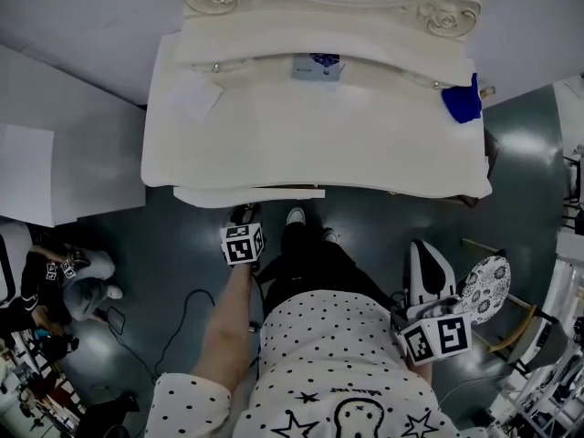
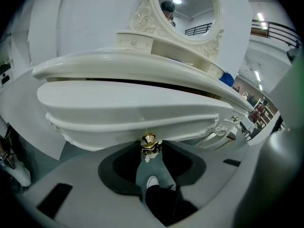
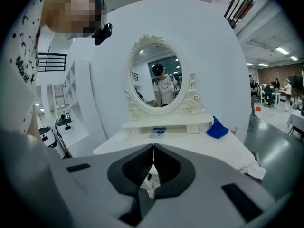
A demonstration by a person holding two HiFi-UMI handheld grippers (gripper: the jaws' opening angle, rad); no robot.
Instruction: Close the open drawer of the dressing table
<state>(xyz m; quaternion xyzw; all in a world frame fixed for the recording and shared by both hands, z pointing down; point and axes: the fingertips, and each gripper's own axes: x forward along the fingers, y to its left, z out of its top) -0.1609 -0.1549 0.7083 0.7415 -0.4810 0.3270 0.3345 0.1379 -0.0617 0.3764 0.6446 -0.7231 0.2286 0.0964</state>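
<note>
Cream curved drawer front (image 2: 137, 120) of white dressing table (image 1: 274, 126): juts slightly beneath tabletop, not yet home. Left gripper (image 2: 149, 148): jaws apart, small gold knob (image 2: 148, 140) between tips, unclamped. Right gripper (image 3: 153, 152): jaws together, empty. Advice: push squarely at knob, level, avoiding skew

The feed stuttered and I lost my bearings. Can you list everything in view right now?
dressing table: one, cream, centre ahead
drawer: one, cream, under the tabletop's front edge, sticking out slightly
knob: one, gold, on the drawer front
mirror: one, oval with a carved cream frame, at the table's back
cloth: one, blue, back right of the tabletop
small box: one, blue and white, below the mirror
paper sheet: one, white, left of the tabletop
chair seat: one, patterned, on the floor at right
left tool: one, grey, jaws apart at the knob
right tool: one, grey, jaws together, empty
</note>
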